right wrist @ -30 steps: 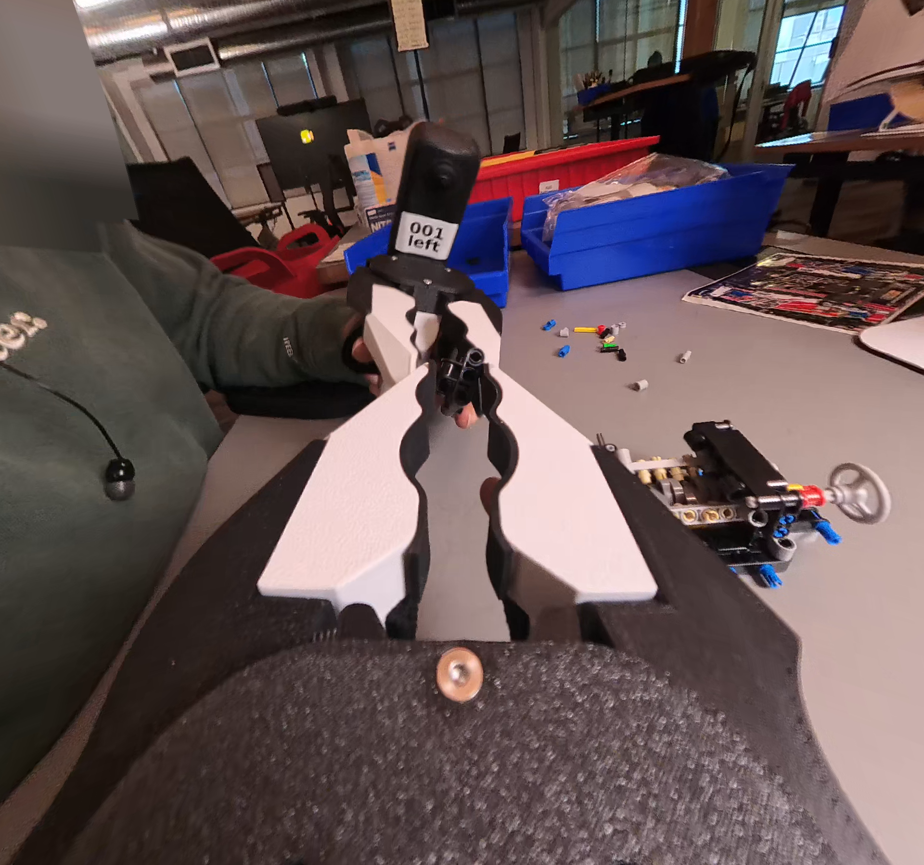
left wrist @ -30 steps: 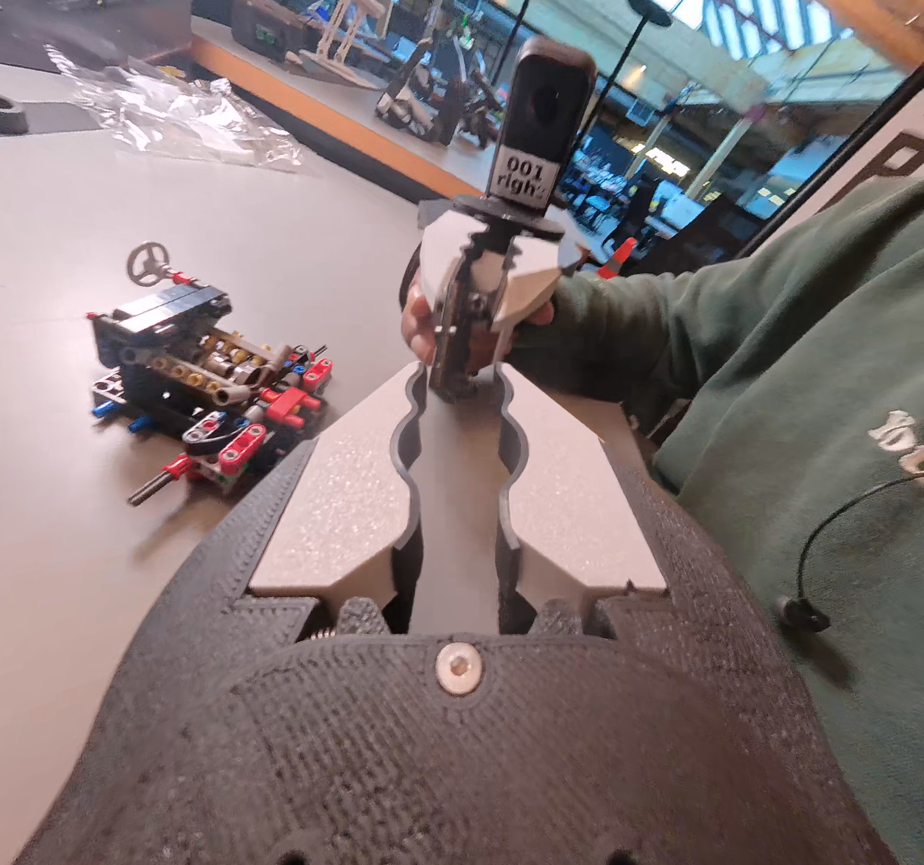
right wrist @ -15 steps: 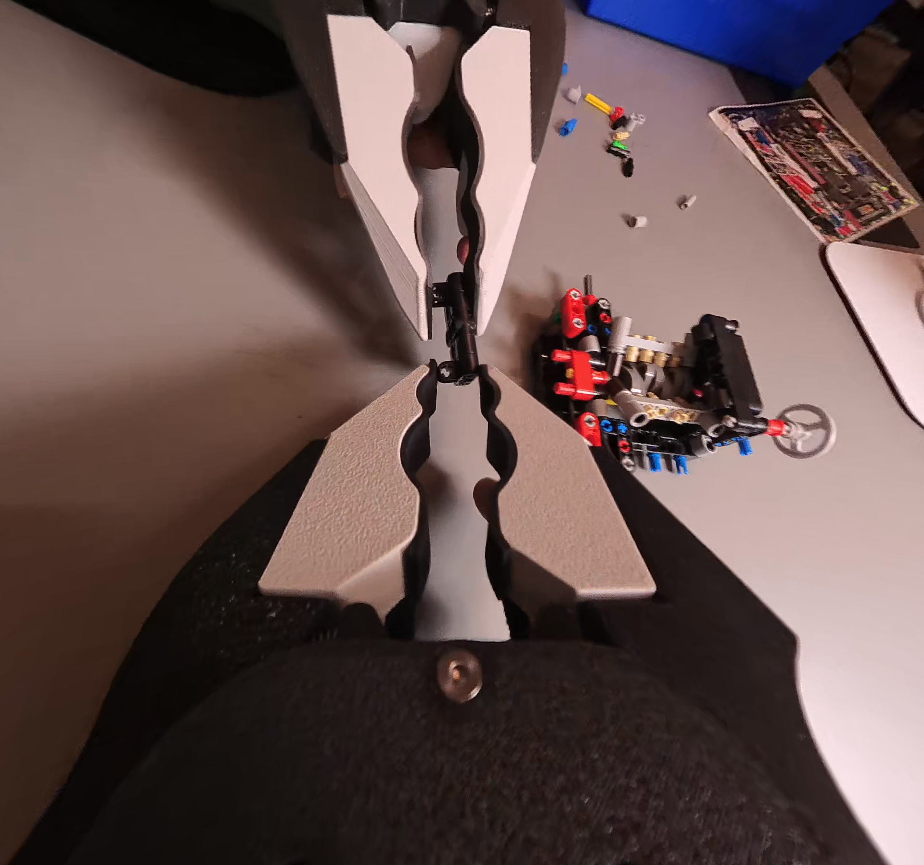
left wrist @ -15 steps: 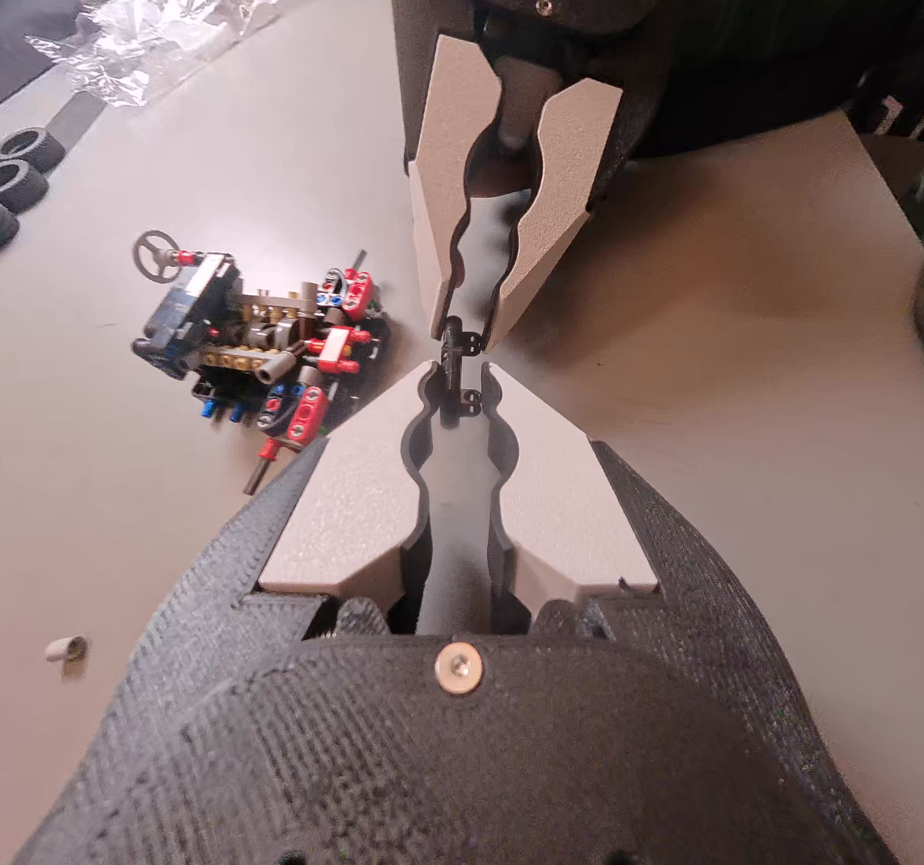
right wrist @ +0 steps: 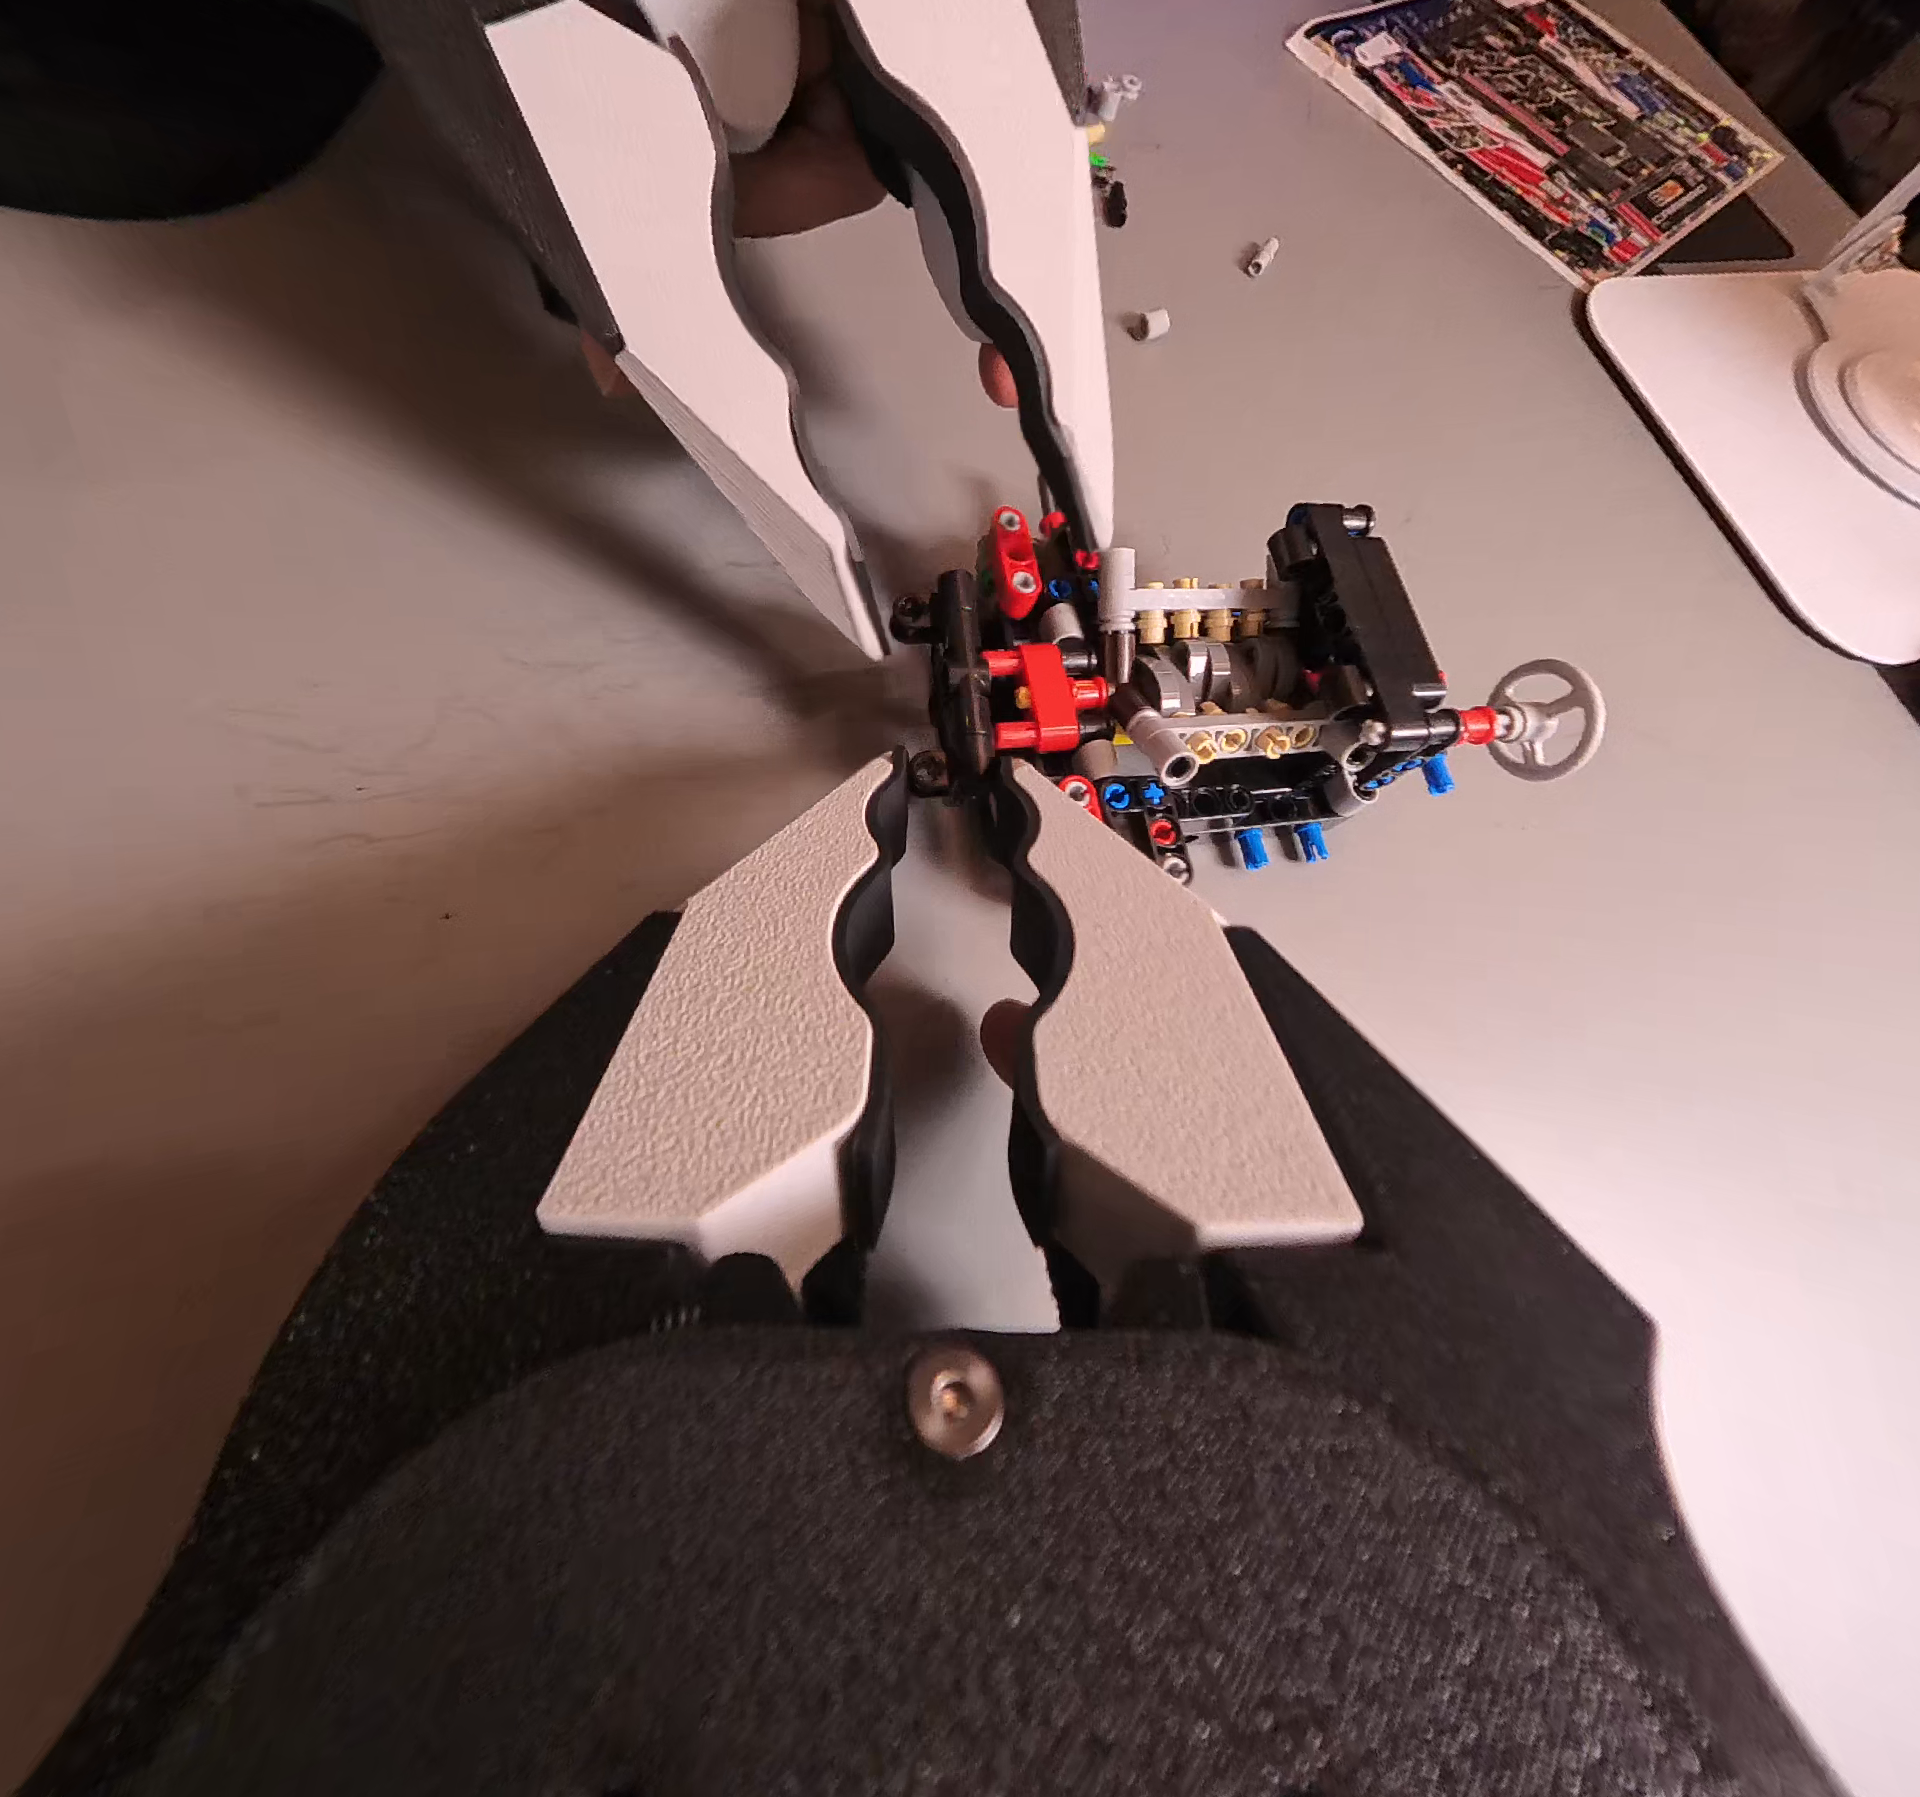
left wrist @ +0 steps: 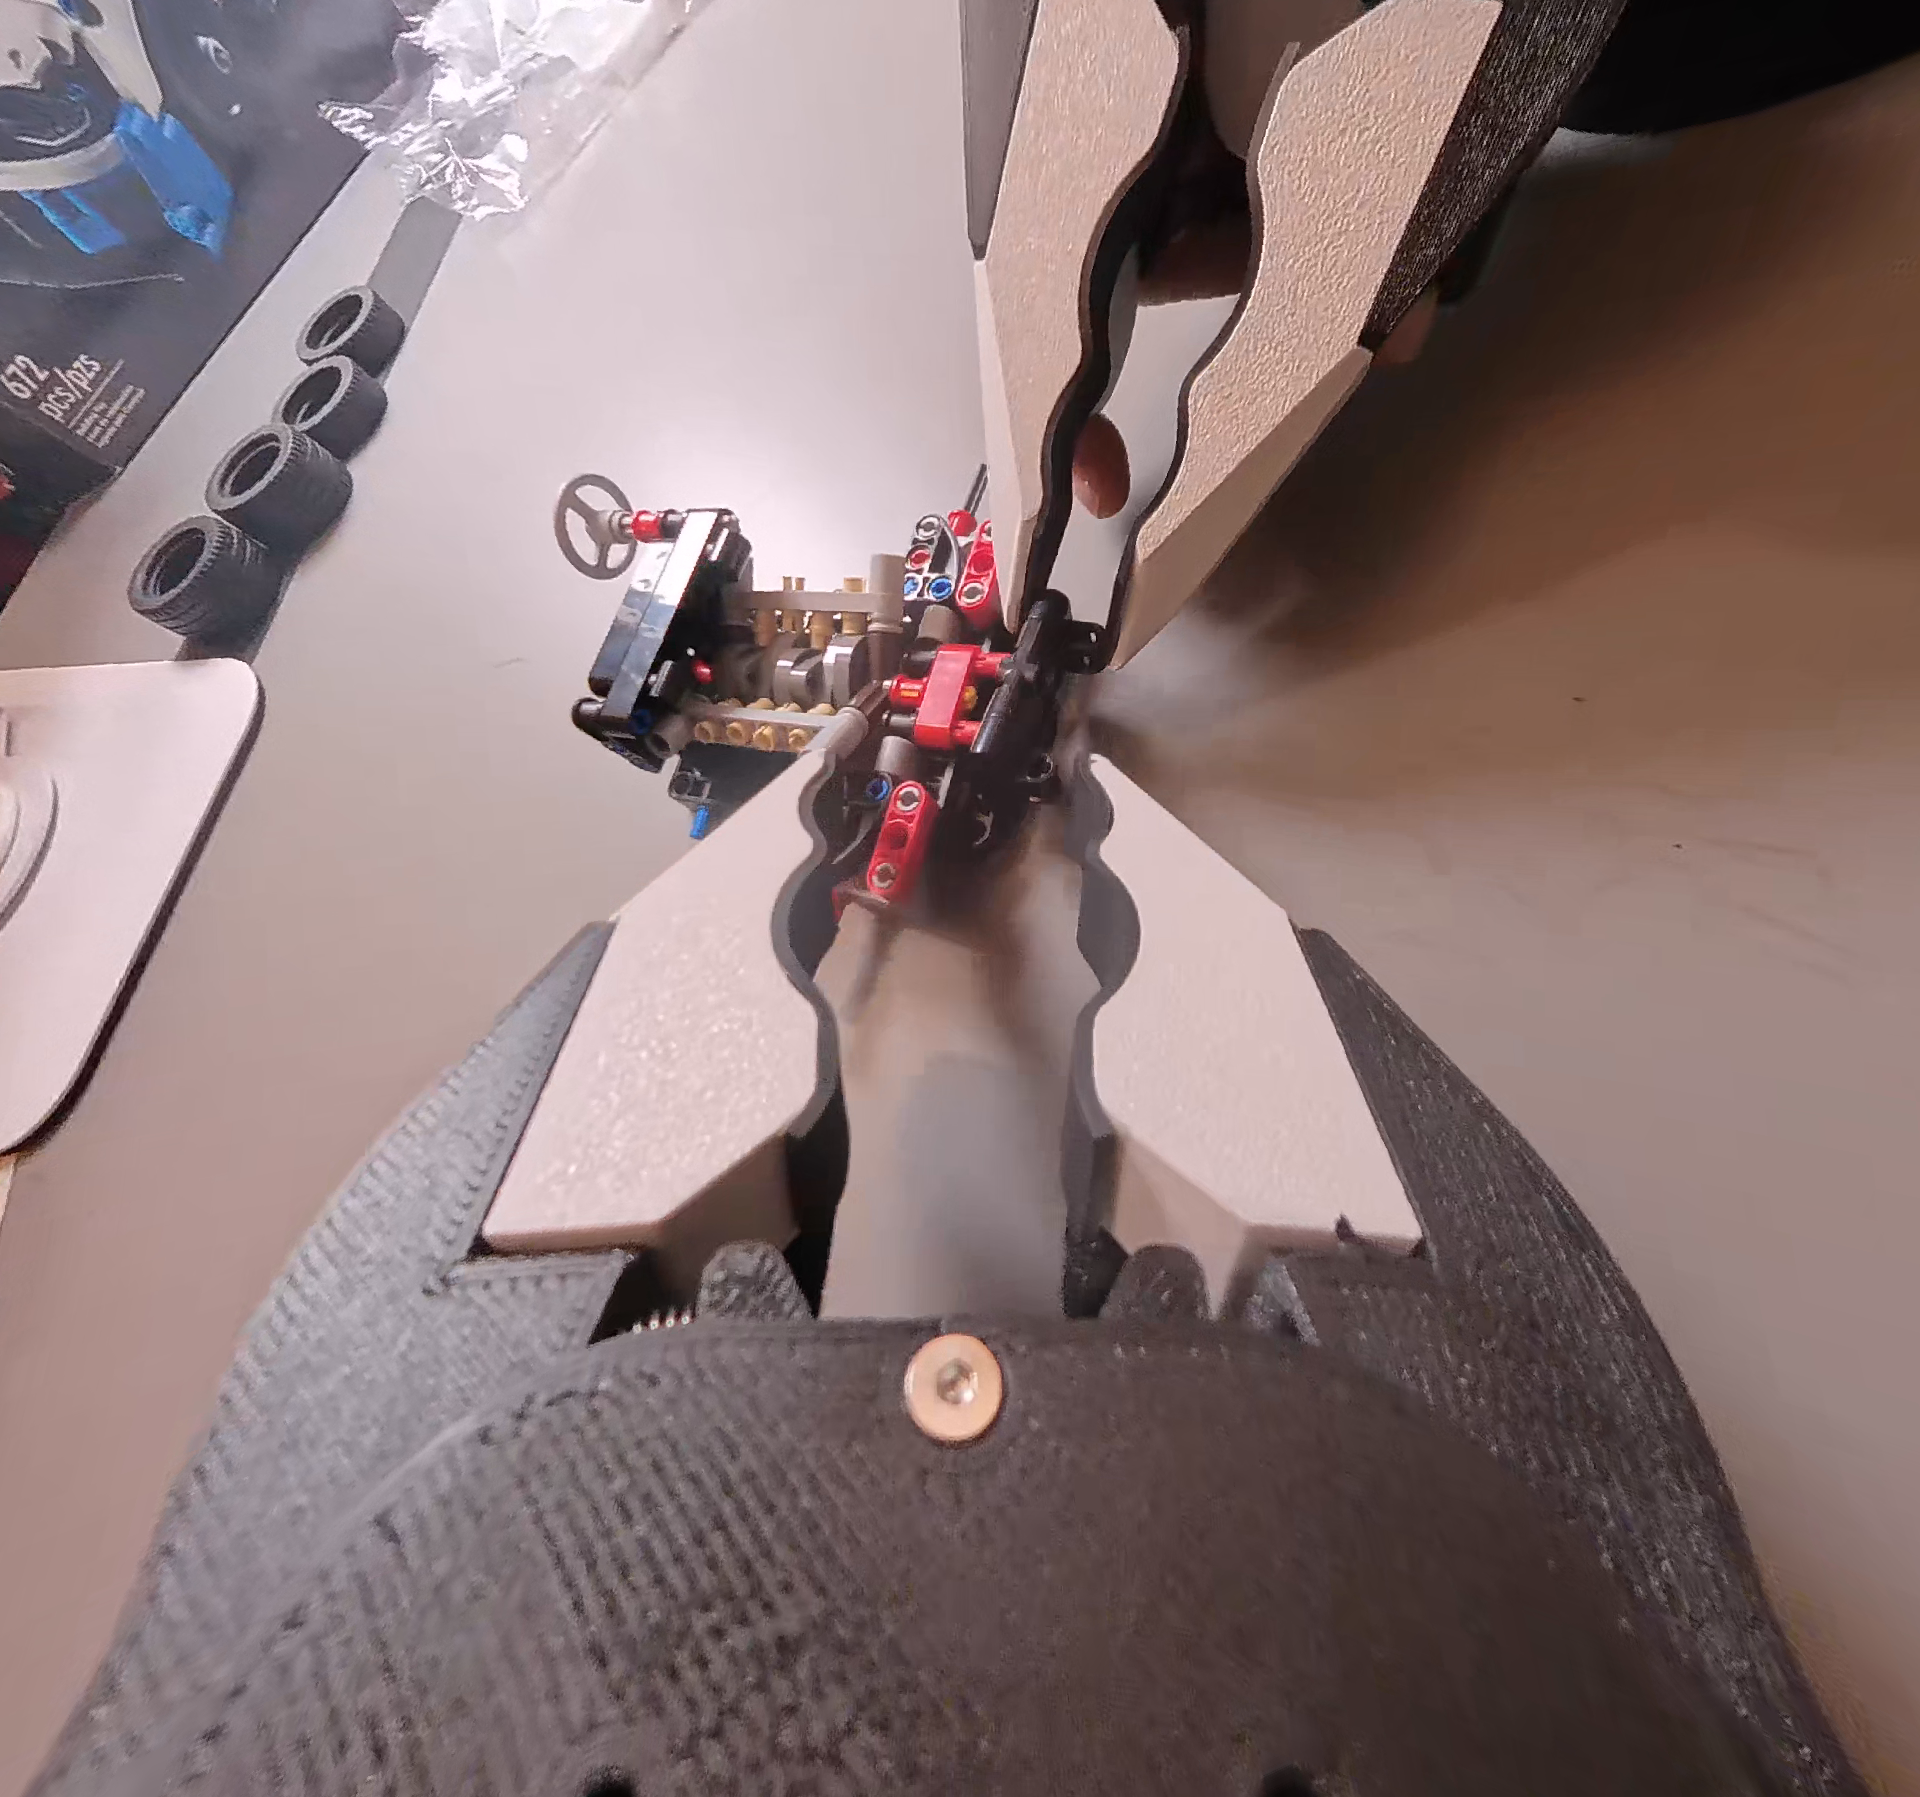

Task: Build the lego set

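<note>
1. In the right wrist view, the right tongs (right wrist: 951,781) at lower centre are clenched on the black beam (right wrist: 961,677), held against the red pins at the near end of the lego chassis (right wrist: 1226,698).
2. The left tongs (left wrist: 951,771) stand released, fingers spread either side of the chassis' red-and-black end at mid-frame of the left wrist view.
3. The chassis sits mid-frame on the worktop (right wrist: 416,708), already carrying an engine block and a grey steering wheel (right wrist: 1543,717).
4. Judged from this, the build is partial: four tyres (left wrist: 270,480) at the left, loose pins (right wrist: 1148,324) and an opened plastic bag (left wrist: 540,12) are unused.
5. The instruction booklet (right wrist: 1538,106) at upper right and the set box (left wrist: 104,137) at upper left carry print, left unquoted.
</note>
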`<action>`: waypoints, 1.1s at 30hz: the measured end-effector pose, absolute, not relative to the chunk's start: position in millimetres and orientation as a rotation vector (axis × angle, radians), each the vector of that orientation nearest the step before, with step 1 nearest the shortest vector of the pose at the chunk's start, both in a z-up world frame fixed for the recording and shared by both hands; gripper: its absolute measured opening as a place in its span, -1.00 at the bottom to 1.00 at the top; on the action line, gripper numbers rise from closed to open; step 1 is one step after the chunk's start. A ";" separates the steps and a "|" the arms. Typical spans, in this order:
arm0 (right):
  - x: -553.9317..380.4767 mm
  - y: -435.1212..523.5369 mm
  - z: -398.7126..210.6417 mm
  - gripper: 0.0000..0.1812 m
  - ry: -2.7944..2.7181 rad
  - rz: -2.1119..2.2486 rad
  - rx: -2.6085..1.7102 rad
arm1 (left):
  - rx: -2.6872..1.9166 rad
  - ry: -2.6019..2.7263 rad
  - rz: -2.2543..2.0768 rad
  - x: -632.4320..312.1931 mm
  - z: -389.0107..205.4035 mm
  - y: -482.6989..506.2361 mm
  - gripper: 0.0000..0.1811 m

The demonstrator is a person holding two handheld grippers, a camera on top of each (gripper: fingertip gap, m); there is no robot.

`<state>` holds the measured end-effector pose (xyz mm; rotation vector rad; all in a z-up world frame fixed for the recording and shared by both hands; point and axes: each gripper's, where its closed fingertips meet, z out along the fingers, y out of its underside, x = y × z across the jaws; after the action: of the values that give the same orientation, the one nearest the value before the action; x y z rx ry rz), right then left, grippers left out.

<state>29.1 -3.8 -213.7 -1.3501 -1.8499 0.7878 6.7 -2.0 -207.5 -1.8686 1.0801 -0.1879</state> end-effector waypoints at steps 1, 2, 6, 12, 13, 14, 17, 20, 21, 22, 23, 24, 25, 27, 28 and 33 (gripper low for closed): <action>29.0 -2.0 -215.4 -0.83 -1.853 0.771 -1.360 | -1.877 1.077 -0.194 6.1 -208.0 -1.2 -0.52; 29.0 -0.8 -216.8 -0.83 -1.857 0.759 -1.367 | -1.880 1.076 -0.199 5.8 -208.4 -0.7 -0.52; 27.6 0.0 -218.4 -0.83 -1.860 0.748 -1.385 | -1.864 1.110 -0.137 4.0 -209.9 1.8 -0.56; 28.6 3.2 -218.5 -0.83 -1.864 0.700 -1.390 | -1.872 1.111 -0.111 1.1 -207.3 1.0 -0.56; 29.7 2.7 -218.5 -0.83 -1.872 0.701 -1.386 | -1.872 1.097 -0.118 -0.8 -204.6 0.6 -0.55; 31.3 0.4 -217.9 -0.83 -1.886 0.714 -1.375 | -1.873 1.084 -0.119 -3.8 -202.4 0.4 -0.55; 43.8 -4.6 -216.7 -0.83 -1.970 0.730 -1.334 | -1.894 1.053 -0.097 -18.2 -202.3 1.5 -0.54; 64.0 -8.9 -223.1 -0.83 -2.088 0.729 -1.343 | -1.930 1.022 -0.092 -28.8 -208.7 3.6 -0.57; 67.7 -6.9 -224.2 -0.83 -2.100 0.706 -1.342 | -1.935 1.019 -0.100 -28.8 -210.3 3.6 -0.58; 71.3 -8.1 -225.6 -0.83 -2.121 0.708 -1.358 | -1.935 1.019 -0.102 -28.1 -211.3 4.1 -0.60; 72.6 -9.7 -225.6 -0.83 -2.124 0.730 -1.385 | -1.932 1.024 -0.094 -27.5 -212.3 4.9 -0.61; 72.3 -9.7 -225.6 -0.83 -2.114 0.751 -1.417 | -1.932 1.032 -0.080 -27.3 -213.3 5.9 -0.61; 71.2 -9.3 -225.6 -0.83 -2.098 0.779 -1.446 | -1.932 1.038 -0.067 -27.1 -214.1 6.8 -0.62; 72.9 -9.6 -227.1 -0.81 -2.095 0.836 -1.505 | -1.930 1.045 -0.060 -26.9 -215.5 7.0 -0.62; 75.1 -9.0 -225.5 -0.72 -2.099 0.857 -1.512 | -1.933 1.045 -0.060 -27.6 -216.5 6.6 -0.61; 63.1 29.2 -185.4 -0.60 -1.859 0.913 -1.439 | -1.940 1.055 -0.165 -23.2 -219.1 7.0 -0.51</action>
<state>63.1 29.2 -185.4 -1.4390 -1.8587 0.9127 -23.2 7.0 -219.1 -1.9403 1.0555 -0.1652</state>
